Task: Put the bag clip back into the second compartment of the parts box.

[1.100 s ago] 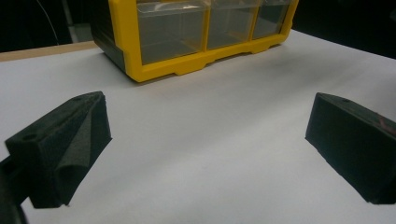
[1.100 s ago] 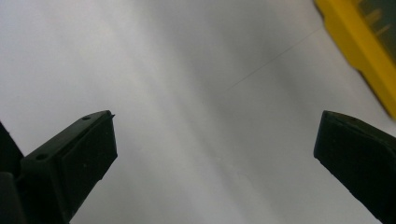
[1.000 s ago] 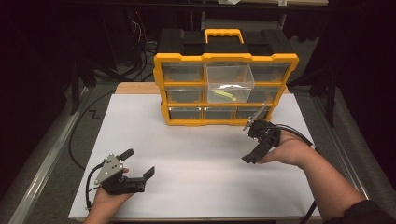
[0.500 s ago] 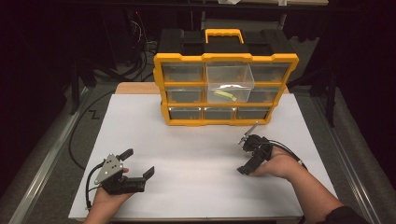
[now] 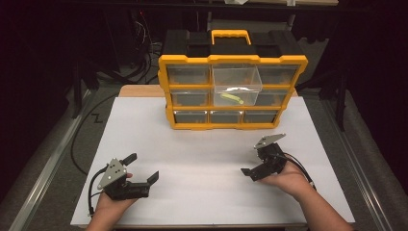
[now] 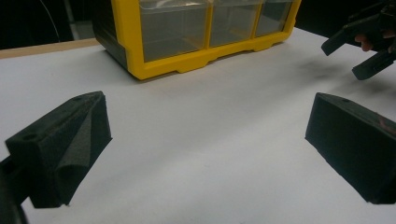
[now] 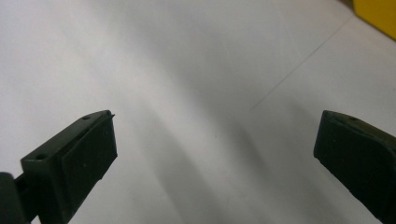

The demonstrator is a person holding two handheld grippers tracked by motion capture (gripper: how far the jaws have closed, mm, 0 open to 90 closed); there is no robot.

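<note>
White table sheet [image 5: 211,159] is taking up most of the high view, with the yellow organizer [image 5: 232,91] sitting at its far edge, centred, long axis running left-right across the table, drawer fronts facing the person.

Top-middle clear drawer [image 5: 237,85] is sticking out toward the person, standing proud of the other fronts. A yellow-green item [image 5: 231,98] is showing at or just below its base; can't tell whether it's inside that drawer or the one under it.

Both grippers are resting low on the sheet near the person's edge, well apart from the organizer and from each other.

Right gripper [image 5: 262,156] is sitting right of centre, jaws spread wide, nothing between them. Right gripper view is looking along them at bare sheet, a yellow corner of the organizer [image 7: 376,14] at top right.

Left gripper [image 5: 143,168] is sitting at the lower left, jaws also wide and empty. Its view is looking across the sheet at the organizer's bottom row [image 6: 205,32], with the right gripper [image 6: 362,44] at the far right edge.

Key relation: the protruding drawer is lying forward and slightly left of the right gripper, forward and well right of the left one. Right hand is nearer, so I'm judging it the likelier one to reach in.
</note>
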